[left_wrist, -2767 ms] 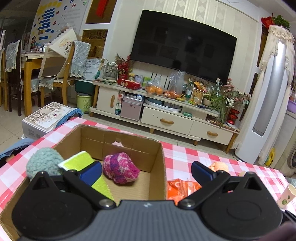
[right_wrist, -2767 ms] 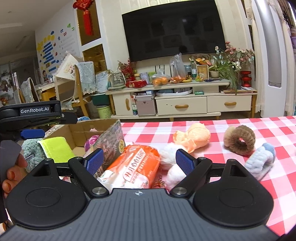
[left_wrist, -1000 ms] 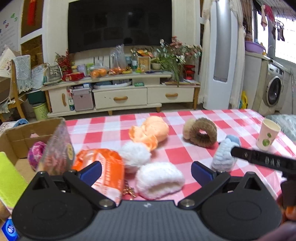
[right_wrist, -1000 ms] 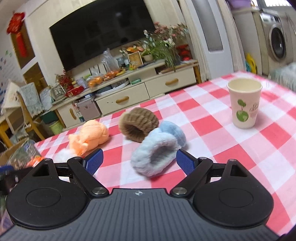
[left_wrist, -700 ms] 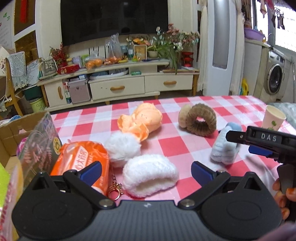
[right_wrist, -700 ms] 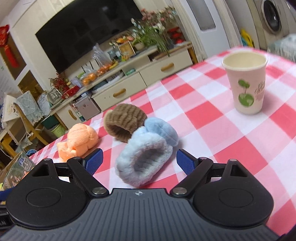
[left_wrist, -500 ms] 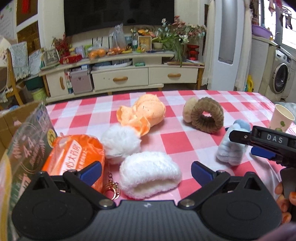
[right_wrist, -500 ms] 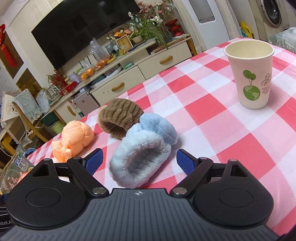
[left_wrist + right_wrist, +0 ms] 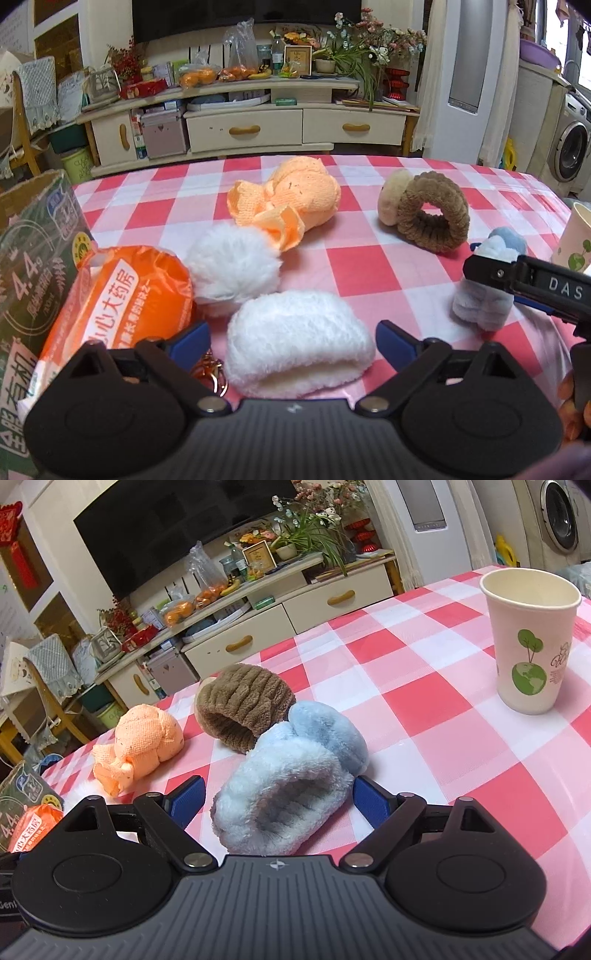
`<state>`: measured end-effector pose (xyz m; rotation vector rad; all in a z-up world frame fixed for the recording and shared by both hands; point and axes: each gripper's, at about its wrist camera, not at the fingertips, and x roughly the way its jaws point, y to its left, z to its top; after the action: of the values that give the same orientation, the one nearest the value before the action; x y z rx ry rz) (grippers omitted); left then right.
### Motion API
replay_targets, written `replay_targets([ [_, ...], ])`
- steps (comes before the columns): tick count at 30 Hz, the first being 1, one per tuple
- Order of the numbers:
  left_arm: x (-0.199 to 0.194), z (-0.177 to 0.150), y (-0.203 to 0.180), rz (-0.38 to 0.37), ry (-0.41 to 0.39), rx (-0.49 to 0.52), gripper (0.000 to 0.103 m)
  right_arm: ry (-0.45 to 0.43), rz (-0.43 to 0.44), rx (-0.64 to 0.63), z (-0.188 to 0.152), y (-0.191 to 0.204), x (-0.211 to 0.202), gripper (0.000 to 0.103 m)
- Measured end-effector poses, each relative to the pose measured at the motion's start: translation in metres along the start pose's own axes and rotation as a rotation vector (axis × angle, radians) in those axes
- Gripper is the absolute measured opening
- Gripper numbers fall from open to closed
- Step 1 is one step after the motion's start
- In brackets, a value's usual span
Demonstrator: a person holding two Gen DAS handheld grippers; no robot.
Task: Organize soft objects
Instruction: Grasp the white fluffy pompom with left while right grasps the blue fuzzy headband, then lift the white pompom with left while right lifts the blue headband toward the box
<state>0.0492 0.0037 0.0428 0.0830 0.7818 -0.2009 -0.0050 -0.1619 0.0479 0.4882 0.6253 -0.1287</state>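
Left gripper [image 9: 291, 338]: jaws closing, one white fluffy band [image 9: 295, 354] between the blue pads, which stand clear of it on both sides. Just beyond it lies one white pompom [image 9: 232, 267]; to its left, one orange packet [image 9: 118, 295]. Farther ahead: one orange knitted toy [image 9: 291, 195] and one brown band [image 9: 432, 218].

Right gripper [image 9: 279, 799]: released, jaws wide, one blue fluffy band [image 9: 291, 779] between the pads, untouched as far as visible. One paper cup [image 9: 528, 642] stands upright, well ahead to its right.

Black hand-held gripper [image 9: 291, 341], blue pads [image 9: 190, 339].
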Motion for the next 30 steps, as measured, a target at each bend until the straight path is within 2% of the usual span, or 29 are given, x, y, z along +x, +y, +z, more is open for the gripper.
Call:
replay_targets([
  [4,0.006,0.001,0.000,-0.005,0.022,-0.003,0.086,-0.002,-0.012,-0.020,0.000,0.002,0.003,0.103],
  [9,0.009,-0.001,-0.001,-0.028,0.039,-0.011,0.080,-0.011,-0.028,-0.031,0.001,0.002,0.005,0.101],
  [14,0.008,-0.003,-0.003,-0.037,0.036,0.001,0.072,-0.002,-0.023,-0.067,0.002,0.004,0.009,0.082],
  [17,0.006,-0.003,-0.001,-0.045,0.032,-0.002,0.064,0.003,-0.023,-0.094,0.001,0.007,0.010,0.070],
  [19,0.005,-0.002,0.001,-0.050,0.026,-0.014,0.057,0.003,-0.021,-0.113,0.000,0.010,0.011,0.059],
  [25,-0.001,-0.001,0.006,-0.072,0.005,-0.044,0.037,-0.008,-0.014,-0.154,-0.001,0.015,0.009,0.046],
  [30,-0.006,-0.001,0.010,-0.090,-0.008,-0.064,0.027,-0.016,0.001,-0.178,-0.004,0.017,0.007,0.038],
])
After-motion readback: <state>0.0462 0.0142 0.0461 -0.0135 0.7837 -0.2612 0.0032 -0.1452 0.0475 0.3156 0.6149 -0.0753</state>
